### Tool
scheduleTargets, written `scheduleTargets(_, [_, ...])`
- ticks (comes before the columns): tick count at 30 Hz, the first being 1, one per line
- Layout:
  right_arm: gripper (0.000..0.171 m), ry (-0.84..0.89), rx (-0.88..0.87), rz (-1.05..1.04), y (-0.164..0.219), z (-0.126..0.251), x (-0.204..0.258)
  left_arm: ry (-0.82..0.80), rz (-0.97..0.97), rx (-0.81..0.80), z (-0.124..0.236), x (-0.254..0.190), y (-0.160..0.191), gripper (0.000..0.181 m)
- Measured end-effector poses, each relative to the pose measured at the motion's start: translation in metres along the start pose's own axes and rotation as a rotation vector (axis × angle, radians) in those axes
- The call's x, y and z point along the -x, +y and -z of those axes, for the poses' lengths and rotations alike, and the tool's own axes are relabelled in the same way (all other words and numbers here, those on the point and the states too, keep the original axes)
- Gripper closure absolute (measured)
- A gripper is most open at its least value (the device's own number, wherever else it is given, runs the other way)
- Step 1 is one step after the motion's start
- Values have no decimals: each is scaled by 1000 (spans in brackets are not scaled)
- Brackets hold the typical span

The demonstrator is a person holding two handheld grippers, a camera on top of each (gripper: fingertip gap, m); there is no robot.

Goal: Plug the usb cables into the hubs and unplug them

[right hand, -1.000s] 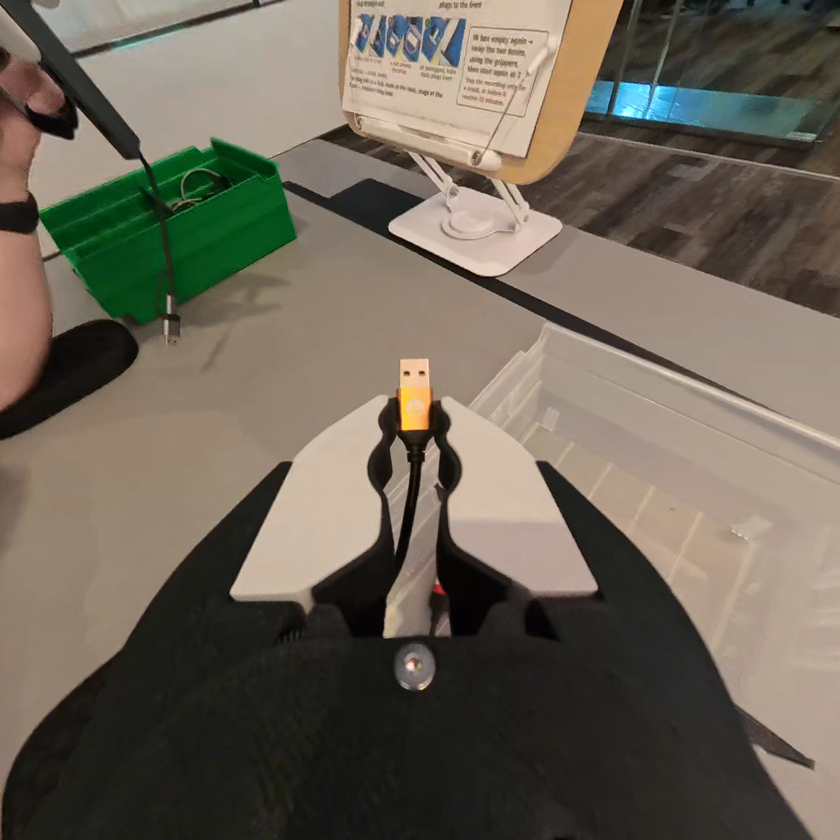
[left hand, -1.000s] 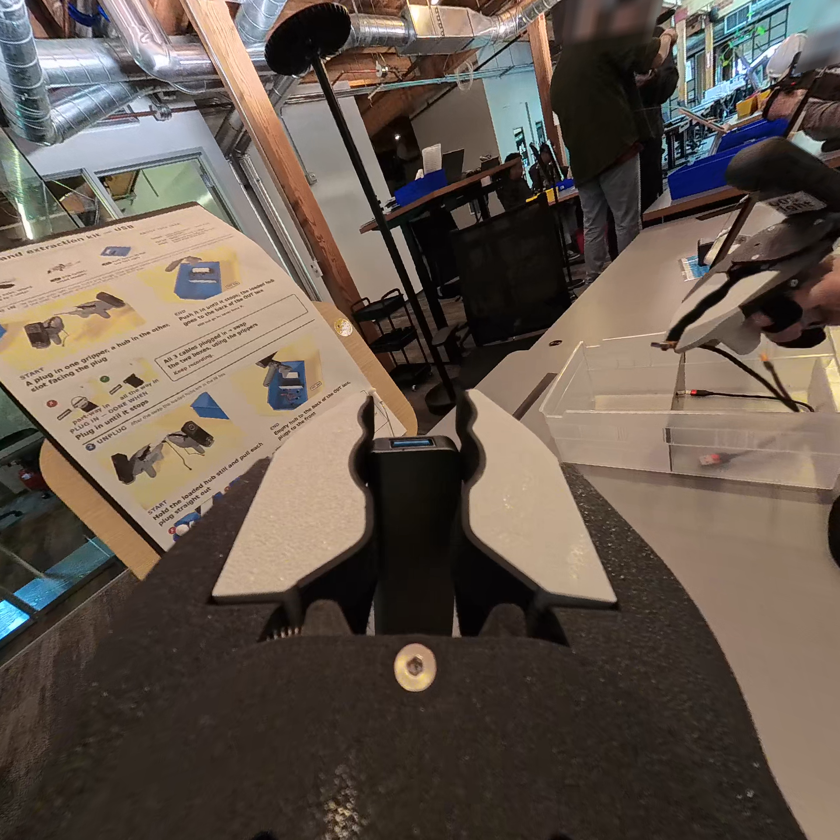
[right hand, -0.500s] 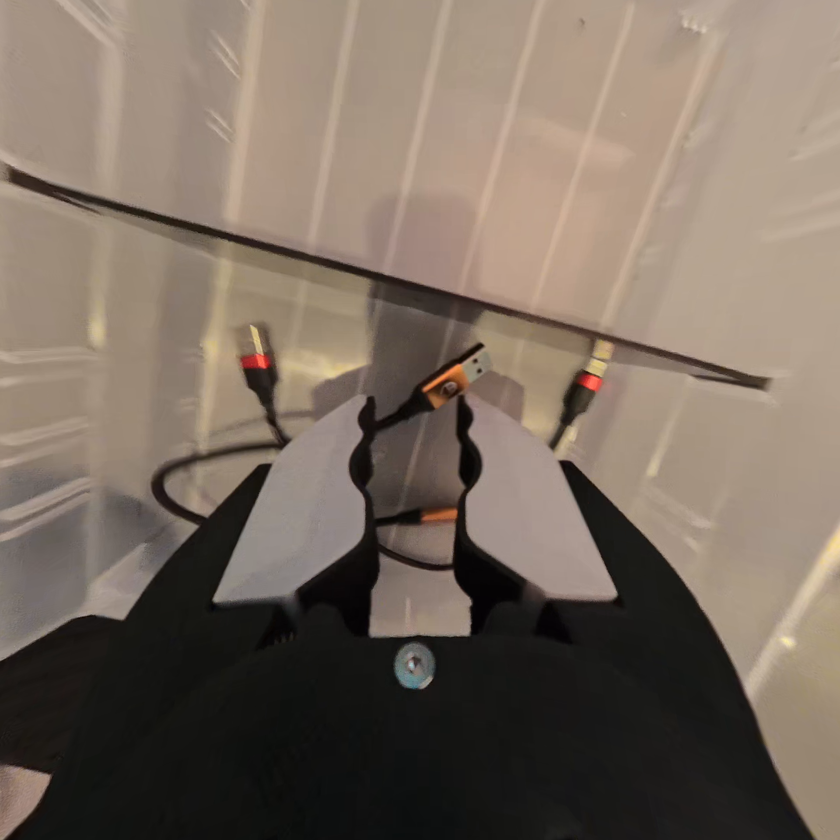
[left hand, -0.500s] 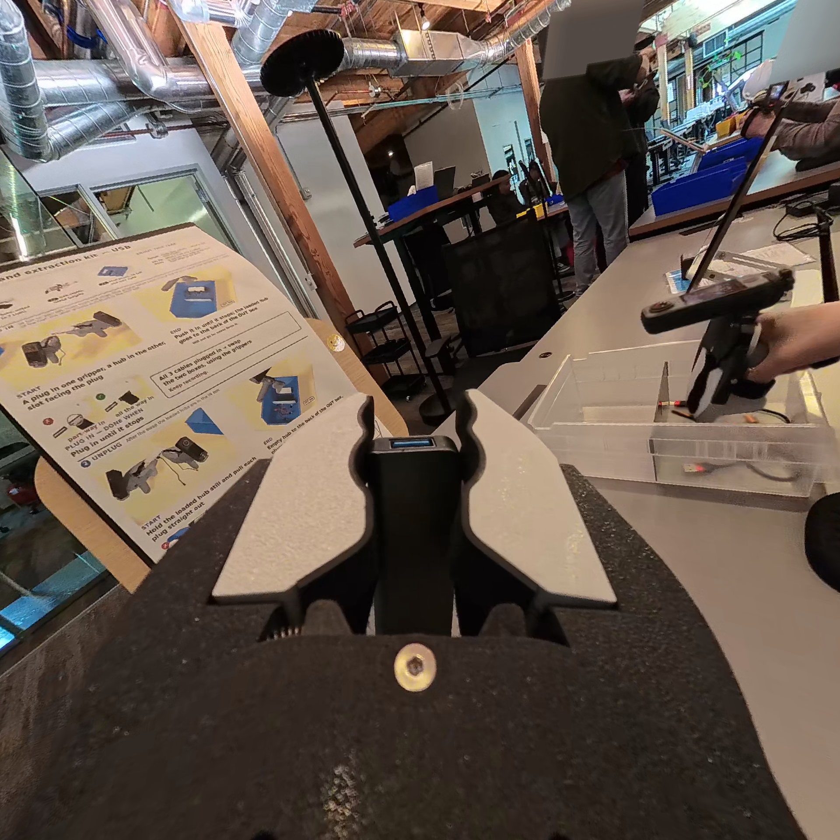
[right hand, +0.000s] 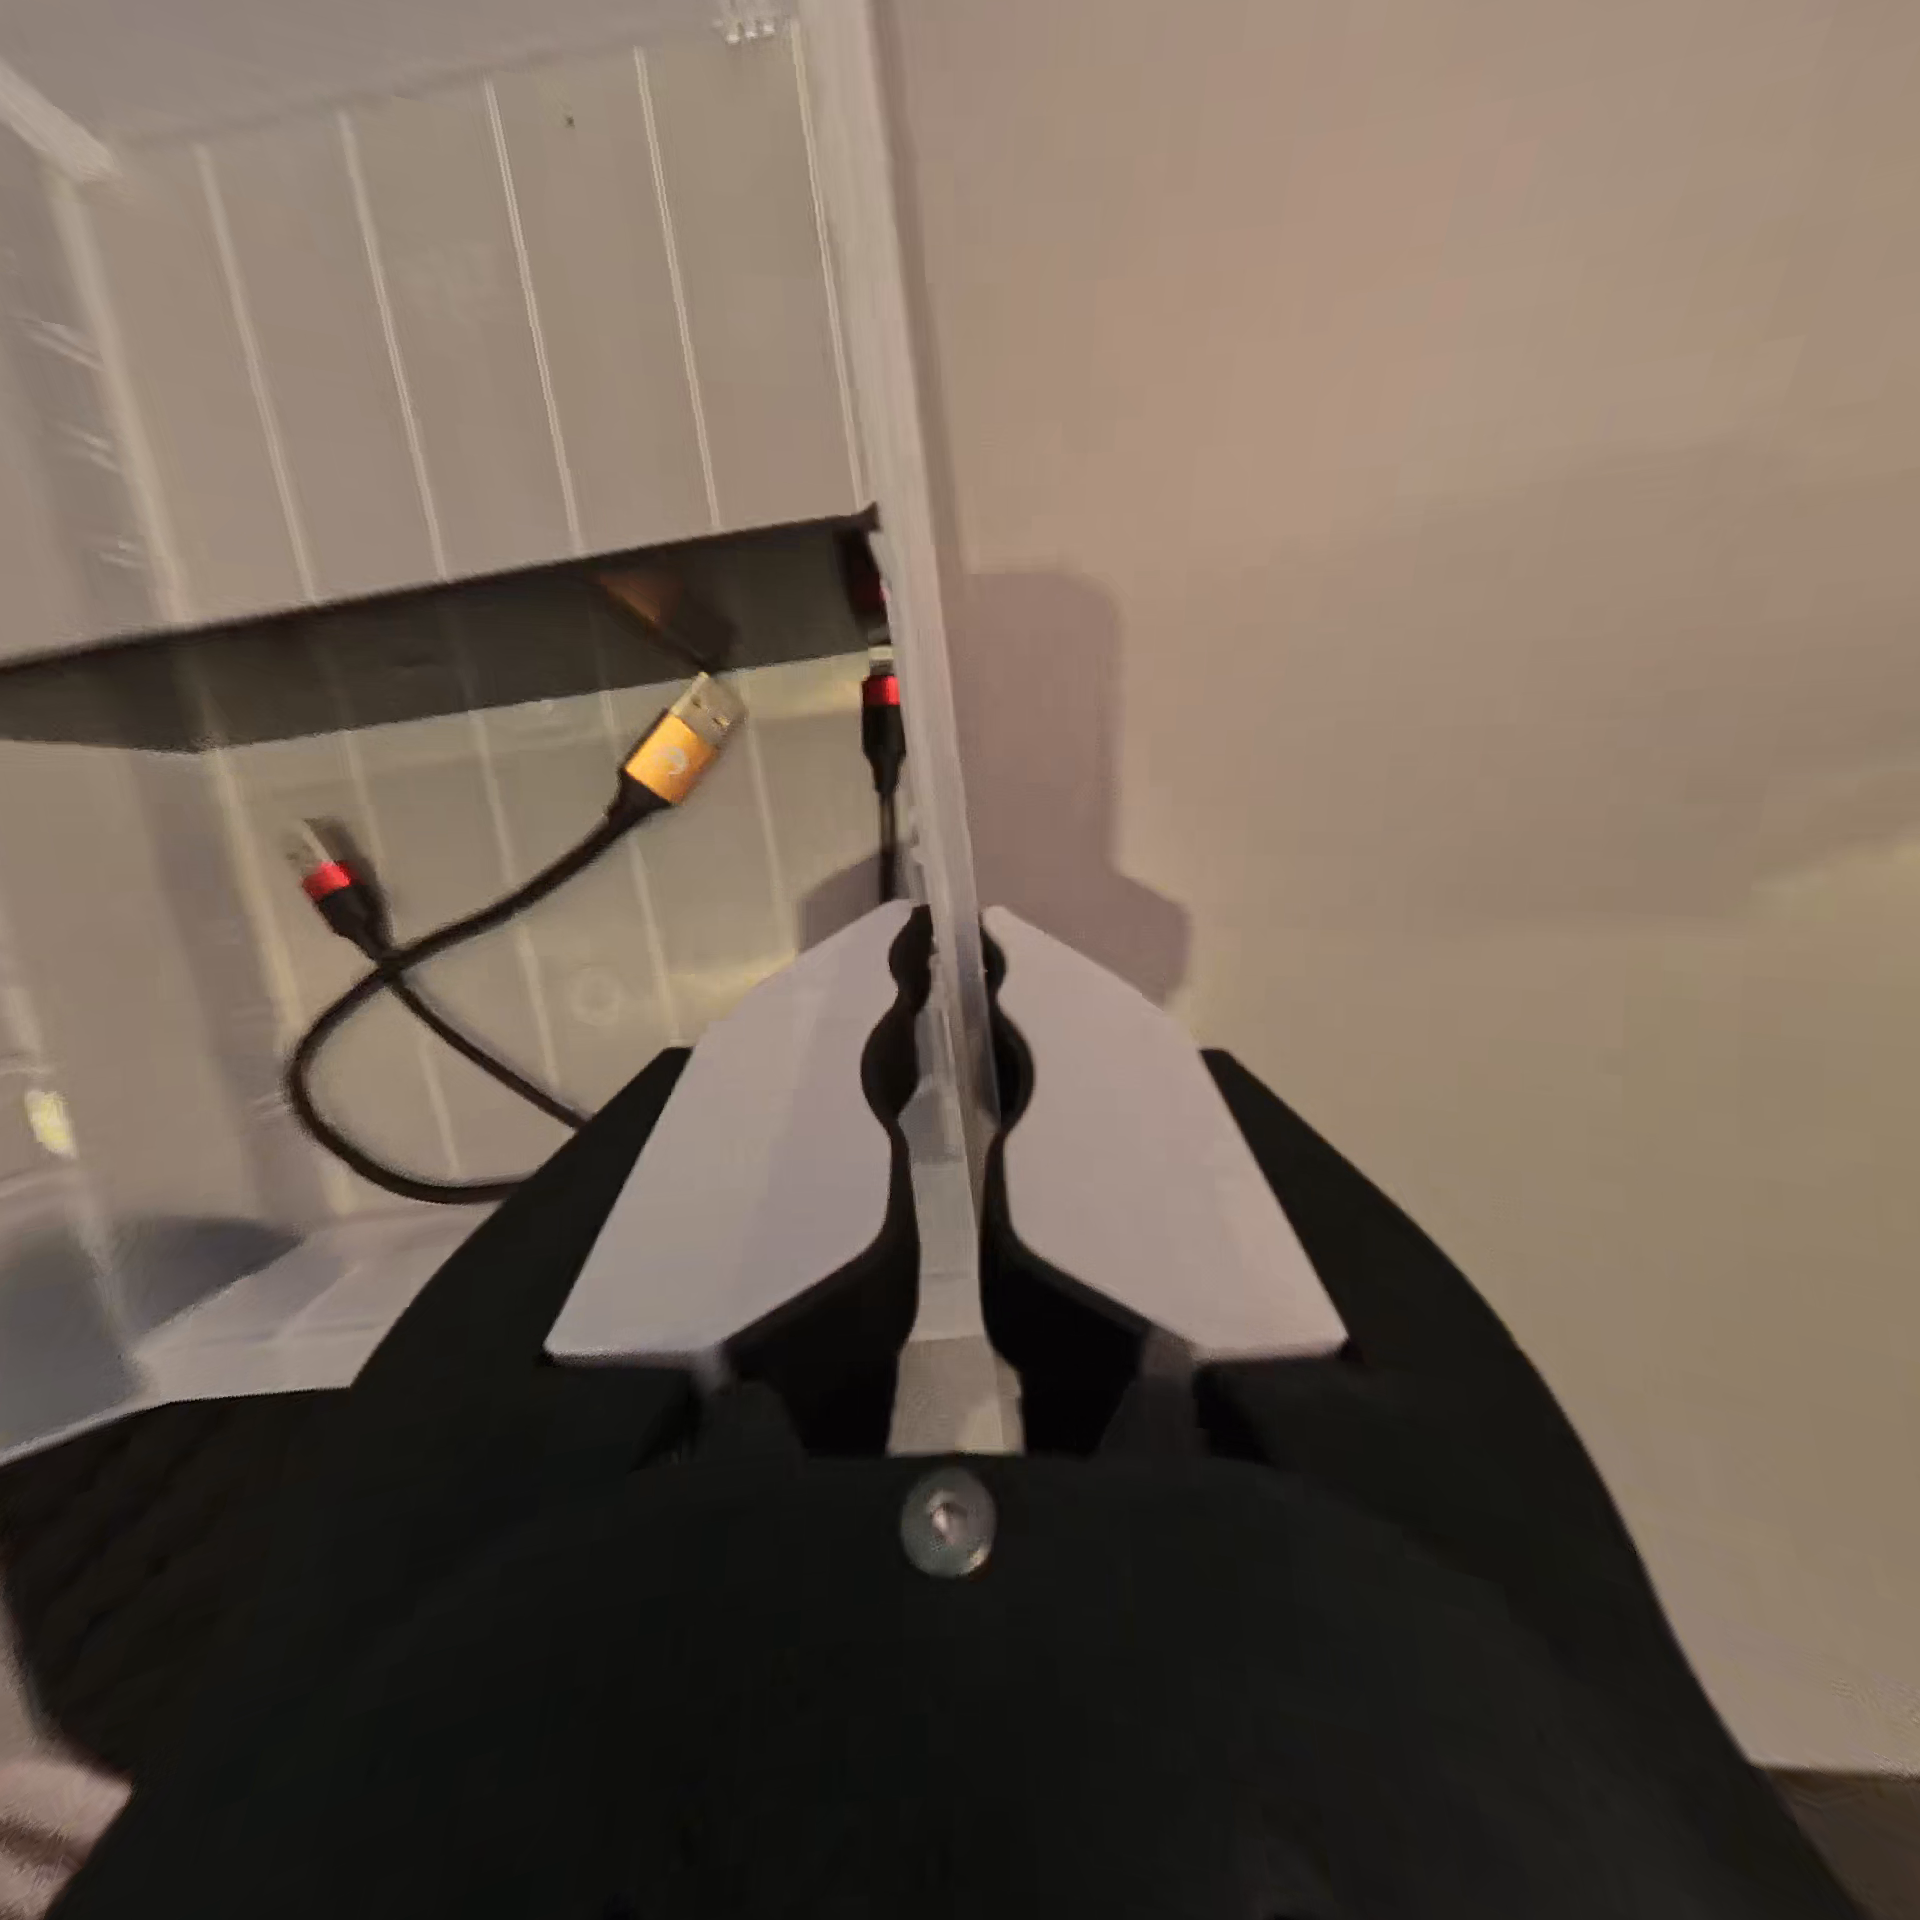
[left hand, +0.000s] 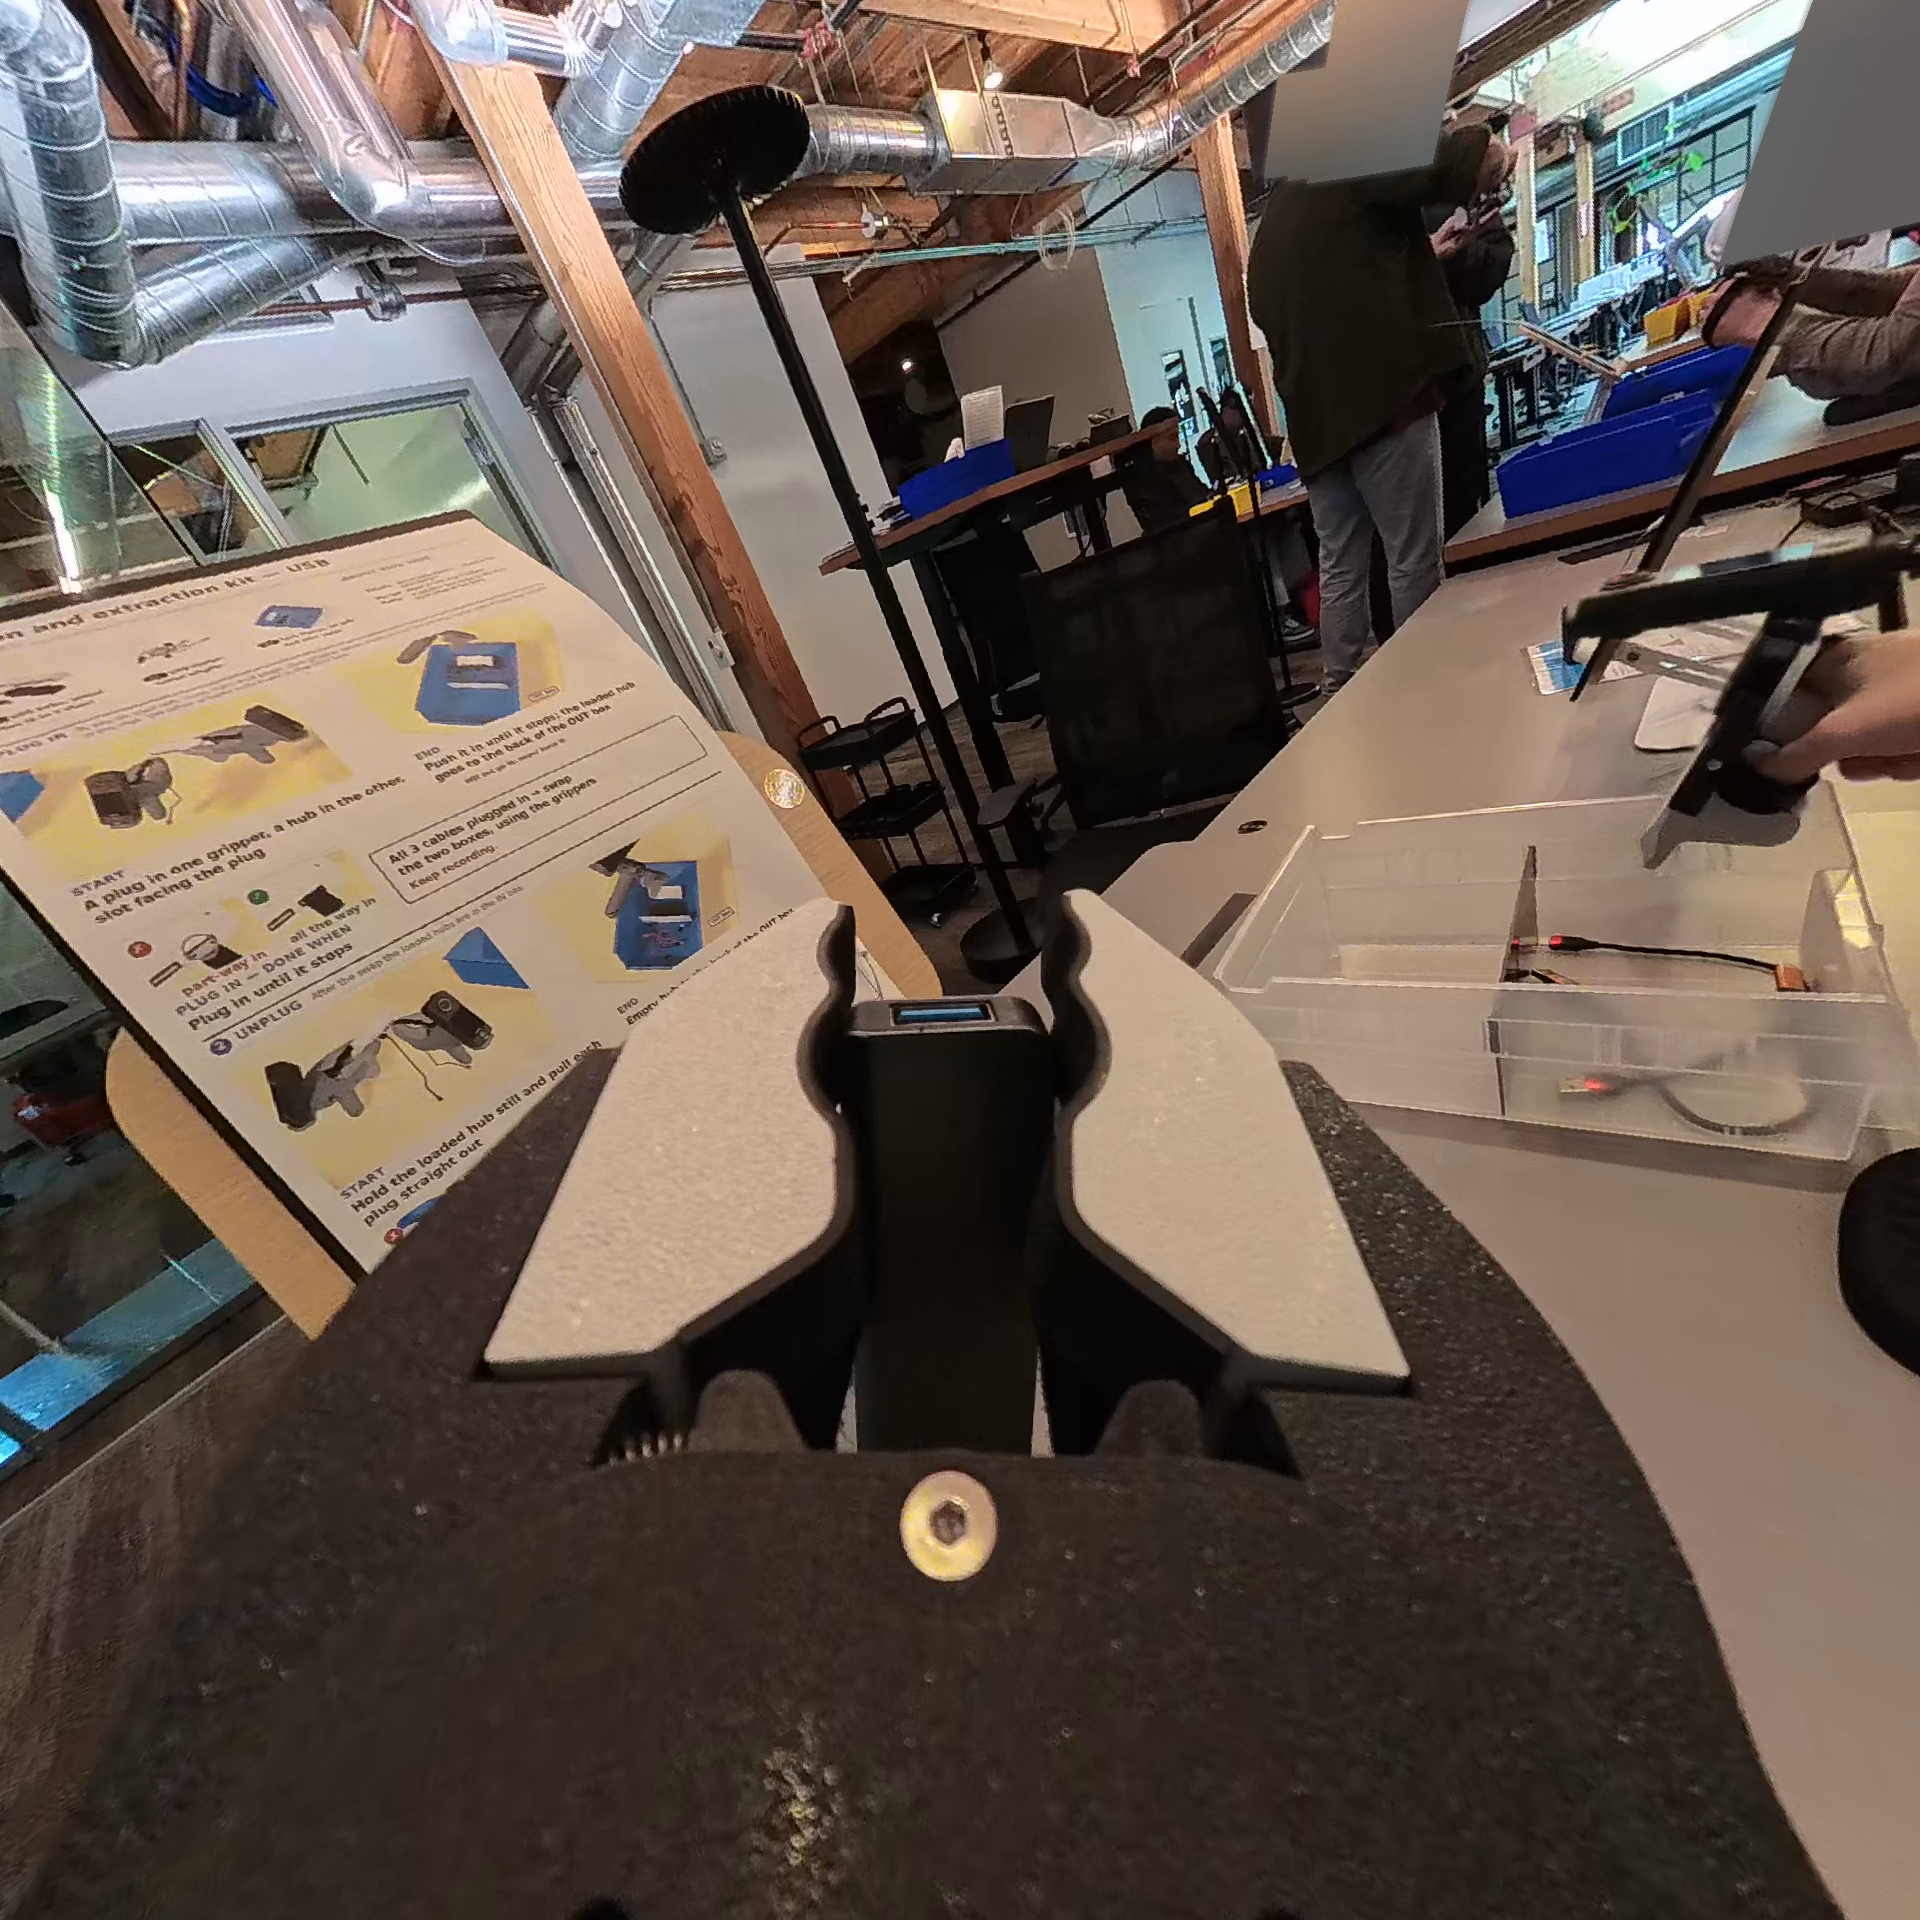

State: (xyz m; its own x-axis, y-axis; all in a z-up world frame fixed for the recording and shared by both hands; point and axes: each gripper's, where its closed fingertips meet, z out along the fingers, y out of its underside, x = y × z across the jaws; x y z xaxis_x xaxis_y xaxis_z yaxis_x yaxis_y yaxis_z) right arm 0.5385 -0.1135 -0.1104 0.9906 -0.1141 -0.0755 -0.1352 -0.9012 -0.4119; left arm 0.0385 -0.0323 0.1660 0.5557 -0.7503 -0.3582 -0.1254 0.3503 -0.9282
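Observation:
My left gripper (left hand: 948, 914) is shut on a black USB hub (left hand: 945, 1122), held up with its blue port facing forward. My right gripper (right hand: 948, 920) is closed on the side wall (right hand: 914, 520) of a clear box, one finger inside and one outside. It also shows in the left wrist view (left hand: 1662, 847), above the box (left hand: 1351, 997). Inside the box lie an orange-plug cable (right hand: 681, 753) and two red-collared plugs (right hand: 330, 878) (right hand: 881, 691), in front of a dark divider (right hand: 416, 644).
An instruction board (left hand: 312, 831) on a wooden stand is at the left. A black lamp pole (left hand: 862, 582) stands behind the grey table (left hand: 1662, 1455). A black rounded object (left hand: 1881, 1247) is at the right edge. People stand at desks in the background. My hands' fingertips stand some 60 cm from each other.
My right gripper let the orange plug go into the clear box, moved right and closed on the box's side wall. My left gripper kept hold of the hub and barely moved.

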Motion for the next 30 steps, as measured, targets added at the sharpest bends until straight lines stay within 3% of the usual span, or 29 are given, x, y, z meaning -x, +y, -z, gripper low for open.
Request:
scheduleTargets(2, [165, -40, -26, -138, 1, 0, 1, 3, 9, -2, 0, 1, 0, 147])
scheduleTargets(7, [165, 25, -65, -234, -6, -3, -2, 12, 15, -8, -1, -1, 0, 147])
scheduleTargets(12, [164, 59, -57, -116, -16, -8, -1, 34, 46, -19, 2, -1, -1, 147])
scheduleTargets(15, [153, 249, -127, -56, -21, 10, -11, 55, 79, -25, 4, -1, -3, 147])
scheduleTargets(17, [151, 411, -354, -2, -48, 51, 3, 77, 106, -34, 4, -3, -5, 147])
scheduleTargets(19, [143, 412, -664, 109, -83, 99, 64, 108, 144, -42, 2, -7, -7, 147])
scheduleTargets(20, [142, 313, -819, 196, -99, 116, 116, 123, 159, -42, 1, -10, -7, 147])
scheduleTargets(23, [120, -315, -1145, 491, -102, 145, 319, 155, 176, -28, -6, -20, -6, 147])
scheduleTargets(25, [118, -675, -1151, 575, -77, 147, 423, 162, 167, -3, -10, -26, -2, 147])
scheduleTargets(26, [117, -772, -1127, 609, -67, 141, 461, 159, 164, 9, -12, -28, 0, 146])
scheduleTargets(30, [116, -767, -1144, 697, -65, 112, 538, 173, 172, 41, -17, -38, 5, 147])
